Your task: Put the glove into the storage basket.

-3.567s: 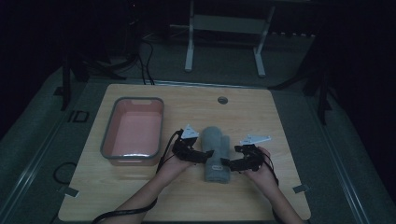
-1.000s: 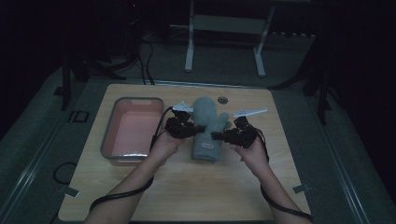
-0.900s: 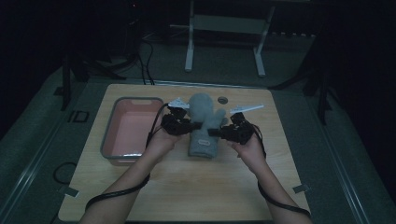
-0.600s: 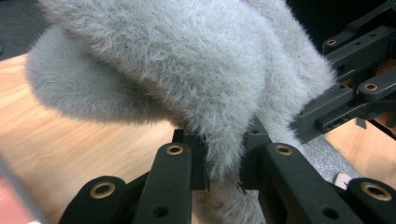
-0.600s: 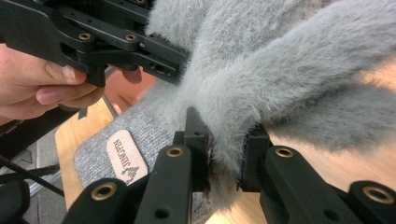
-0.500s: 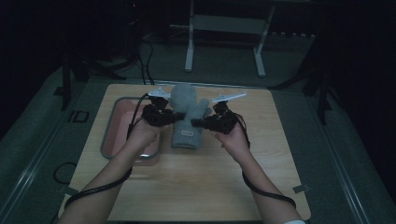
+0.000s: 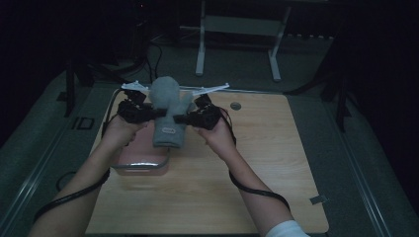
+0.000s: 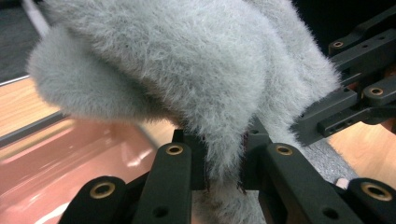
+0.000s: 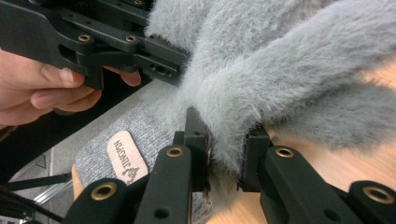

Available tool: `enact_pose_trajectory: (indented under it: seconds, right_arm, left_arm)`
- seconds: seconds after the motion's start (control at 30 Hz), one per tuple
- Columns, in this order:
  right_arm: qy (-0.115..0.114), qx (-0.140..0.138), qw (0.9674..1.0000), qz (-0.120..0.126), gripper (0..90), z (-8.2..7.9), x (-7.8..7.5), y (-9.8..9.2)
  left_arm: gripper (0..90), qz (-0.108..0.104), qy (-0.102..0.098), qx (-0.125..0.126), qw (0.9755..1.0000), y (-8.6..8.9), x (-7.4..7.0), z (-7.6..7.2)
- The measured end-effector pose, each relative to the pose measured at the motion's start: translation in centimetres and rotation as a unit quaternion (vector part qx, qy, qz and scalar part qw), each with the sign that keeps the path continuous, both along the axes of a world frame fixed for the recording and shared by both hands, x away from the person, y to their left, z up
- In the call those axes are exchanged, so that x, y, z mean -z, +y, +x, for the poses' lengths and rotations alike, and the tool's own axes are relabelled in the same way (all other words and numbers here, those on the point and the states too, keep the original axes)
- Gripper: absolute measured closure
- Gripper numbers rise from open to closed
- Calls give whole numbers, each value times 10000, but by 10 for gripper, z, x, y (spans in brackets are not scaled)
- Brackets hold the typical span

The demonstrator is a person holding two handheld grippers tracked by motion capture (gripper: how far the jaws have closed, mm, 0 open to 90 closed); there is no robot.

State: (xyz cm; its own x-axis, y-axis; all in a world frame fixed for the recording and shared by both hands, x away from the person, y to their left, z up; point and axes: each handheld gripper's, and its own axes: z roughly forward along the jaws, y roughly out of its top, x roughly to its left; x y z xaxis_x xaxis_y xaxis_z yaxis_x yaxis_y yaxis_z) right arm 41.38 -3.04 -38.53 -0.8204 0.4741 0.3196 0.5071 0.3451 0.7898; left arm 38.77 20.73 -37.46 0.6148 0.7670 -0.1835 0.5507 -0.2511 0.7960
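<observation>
Above table's left half, L gripper (image 7: 148,112) & R gripper (image 7: 184,118) each pinch fluffy grey mitten (image 7: 167,106) tight from opposite sides, jaws nearly shut on fur. Mitten hangs lifted, cuff w/ label down, just over pink tray (image 7: 141,159) on wooden table (image 7: 276,163).

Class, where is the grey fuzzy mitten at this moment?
In the high view the grey mitten hangs above the table's left half, pinched between the left tongs and right tongs, over the pink tray's right edge.
</observation>
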Motion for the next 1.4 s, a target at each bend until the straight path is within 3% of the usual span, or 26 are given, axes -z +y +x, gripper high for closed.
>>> enact_pose_trajectory:
  seconds: [0.27, 0.5, 0.63, 0.83, 0.93, 1.03, 1.17, 1.27, 1.4]
  right_arm:
    - [114, -95, 9998, -99, 779, 10, 15, 46]
    - [287, -14, 9989, -365, 778, 17, 46, 73]
    - [175, 61, 9974, -703, 777, 18, 65, 83]
    - [166, 216, 9926, -1184, 776, 18, 88, 97]
    - [213, 260, 9896, -1402, 771, 18, 96, 105]
    - [260, 210, 9852, -1681, 763, 18, 104, 112]
    - [115, 200, 9791, -2019, 701, 17, 105, 120]
    - [202, 164, 9774, -2098, 634, 17, 105, 121]
    - [174, 114, 9769, -2128, 571, 16, 105, 118]
  left_arm:
    - [790, 53, 238, -360, 9991, 37, 17, 2]
    - [789, 108, 573, -549, 9968, 54, 52, 11]
    - [788, 116, 801, -615, 9948, 56, 75, 17]
    - [788, 230, 1122, -777, 9904, 55, 100, 23]
    - [787, 422, 1282, -842, 9873, 53, 109, 26]
    - [785, 606, 1500, -907, 9826, 51, 117, 29]
    - [776, 902, 1637, -907, 9782, 44, 124, 34]
    - [767, 1170, 1687, -848, 9750, 38, 132, 38]
    - [753, 1146, 1776, -874, 9735, 37, 135, 41]
